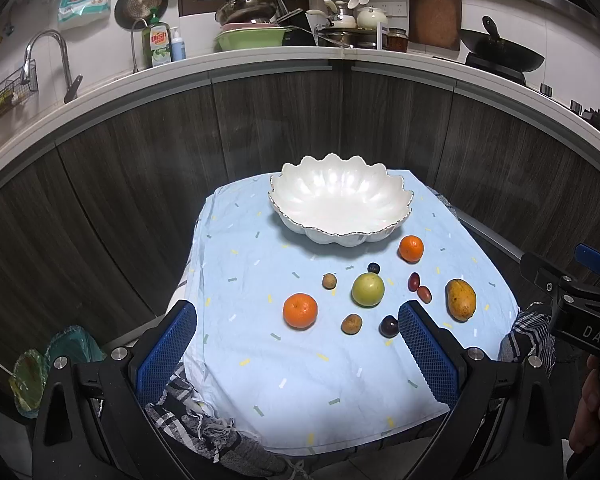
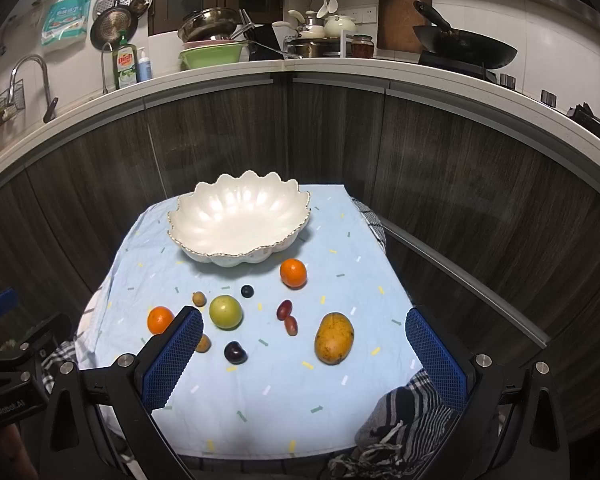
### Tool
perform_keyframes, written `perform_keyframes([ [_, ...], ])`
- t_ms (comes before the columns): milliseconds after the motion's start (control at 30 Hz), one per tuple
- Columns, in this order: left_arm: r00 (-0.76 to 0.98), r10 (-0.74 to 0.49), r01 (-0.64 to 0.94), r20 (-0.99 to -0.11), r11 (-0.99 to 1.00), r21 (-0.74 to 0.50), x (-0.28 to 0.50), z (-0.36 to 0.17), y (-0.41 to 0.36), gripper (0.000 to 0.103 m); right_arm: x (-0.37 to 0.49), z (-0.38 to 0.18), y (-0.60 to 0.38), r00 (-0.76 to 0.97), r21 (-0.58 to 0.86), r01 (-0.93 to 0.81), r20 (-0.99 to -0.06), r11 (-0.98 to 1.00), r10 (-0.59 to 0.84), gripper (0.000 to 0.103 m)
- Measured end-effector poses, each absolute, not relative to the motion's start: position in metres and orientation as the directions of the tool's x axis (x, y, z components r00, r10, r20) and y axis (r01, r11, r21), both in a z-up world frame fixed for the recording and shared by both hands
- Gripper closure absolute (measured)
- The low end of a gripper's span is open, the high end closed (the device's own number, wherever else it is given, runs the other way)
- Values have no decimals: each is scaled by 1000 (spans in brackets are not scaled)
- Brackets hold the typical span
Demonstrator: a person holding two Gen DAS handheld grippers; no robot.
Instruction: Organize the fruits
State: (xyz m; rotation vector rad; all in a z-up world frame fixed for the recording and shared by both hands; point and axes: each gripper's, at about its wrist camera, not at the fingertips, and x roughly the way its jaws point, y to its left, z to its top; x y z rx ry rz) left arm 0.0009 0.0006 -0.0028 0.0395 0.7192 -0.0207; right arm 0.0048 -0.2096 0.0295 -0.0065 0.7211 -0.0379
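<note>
Both grippers (image 1: 296, 344) (image 2: 304, 356) level, fingers (image 1: 166, 350) spread.

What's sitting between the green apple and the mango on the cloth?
Two red grapes, side by side and apart from both the green apple and the mango. The right wrist view shows it best.

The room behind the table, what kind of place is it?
Most likely a home kitchen: a faucet over a sink, a black wok on a stove, and pots stacked on the counter.
</note>
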Motion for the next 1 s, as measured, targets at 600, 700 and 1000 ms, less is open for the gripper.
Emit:
perform_keyframes([
  [600,752,-5,32,-659,999,29,1,-2,1,0,5,29,-210,750,-19,32,-661,999,-36,0],
  [700,752,-5,32,-659,999,30,1,-2,1,0,5,29,-210,748,-19,33,-662,999,-38,0],
  [1000,752,-4,32,-659,999,30,1,-2,0,0,7,27,-210,745,-16,33,-666,999,-35,0],
])
